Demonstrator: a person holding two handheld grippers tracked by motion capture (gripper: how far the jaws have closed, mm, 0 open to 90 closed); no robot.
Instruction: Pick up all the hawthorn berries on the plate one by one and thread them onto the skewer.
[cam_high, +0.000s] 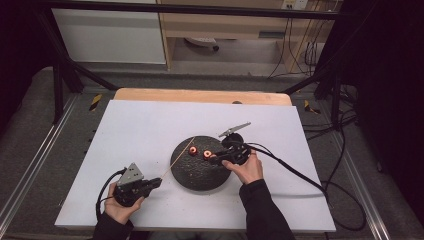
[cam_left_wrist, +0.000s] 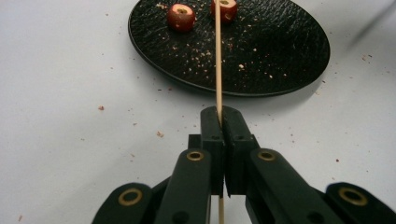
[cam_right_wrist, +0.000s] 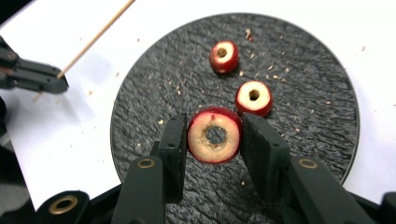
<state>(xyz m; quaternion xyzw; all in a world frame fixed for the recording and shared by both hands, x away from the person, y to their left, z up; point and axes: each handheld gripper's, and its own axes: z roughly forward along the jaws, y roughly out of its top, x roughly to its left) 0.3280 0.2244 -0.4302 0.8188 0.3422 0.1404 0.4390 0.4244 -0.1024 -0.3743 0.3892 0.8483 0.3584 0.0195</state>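
Note:
A thin wooden skewer is clamped in my left gripper, which is shut on its near end. The stick slants up over the round black plate. Seen from above, my left gripper sits at the plate's front left, and the skewer reaches over the rim. My right gripper is shut on a red cored fruit ring, held just above the plate. Two smaller cored red pieces lie on the plate beyond it. My right gripper hovers over the plate's right half.
Crumbs are scattered on the plate and on the white tabletop. Cables trail from both grippers, the right one running off toward the table's right edge. A wooden strip runs along the far edge.

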